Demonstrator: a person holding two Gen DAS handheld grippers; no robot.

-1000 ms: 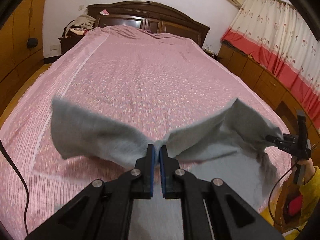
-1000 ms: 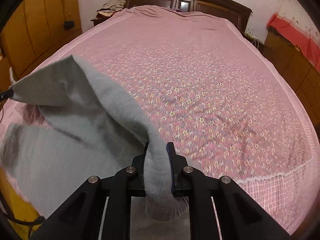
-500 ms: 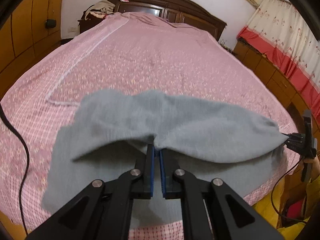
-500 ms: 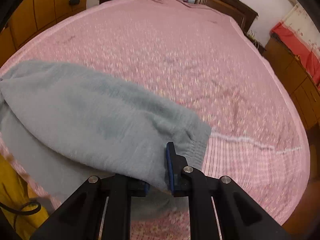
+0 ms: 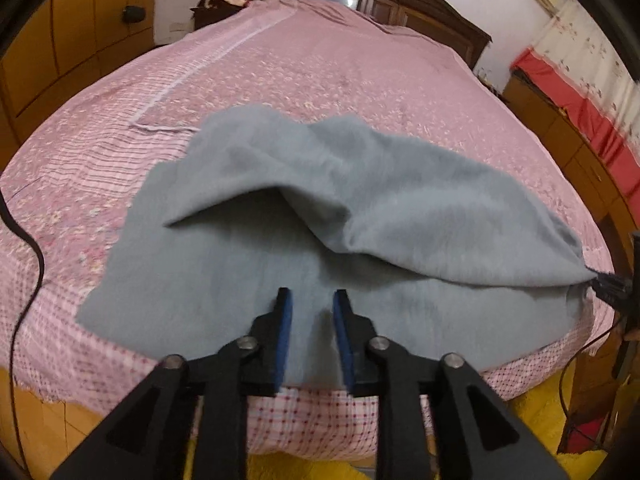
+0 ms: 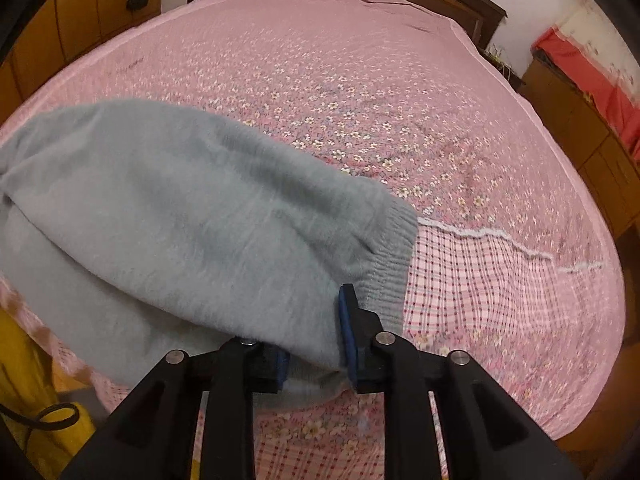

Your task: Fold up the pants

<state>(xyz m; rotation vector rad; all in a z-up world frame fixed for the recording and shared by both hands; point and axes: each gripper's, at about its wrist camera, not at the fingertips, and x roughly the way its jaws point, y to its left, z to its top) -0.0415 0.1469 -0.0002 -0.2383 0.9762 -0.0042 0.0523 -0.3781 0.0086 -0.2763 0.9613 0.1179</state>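
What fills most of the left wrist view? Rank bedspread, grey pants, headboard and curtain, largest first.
1. Bedspread
2. Grey pants, enlarged by nearness to the camera
3. Headboard and curtain: they look about alike and both are far off, so they are not ranked.

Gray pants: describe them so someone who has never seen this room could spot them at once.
A large bed with a pink flowered cover fills the room. At its near edge lie the gray pants, fuzzy, folded over on themselves, with a ribbed waistband at the right end. They are the only plain gray thing on the patterned pink cover.
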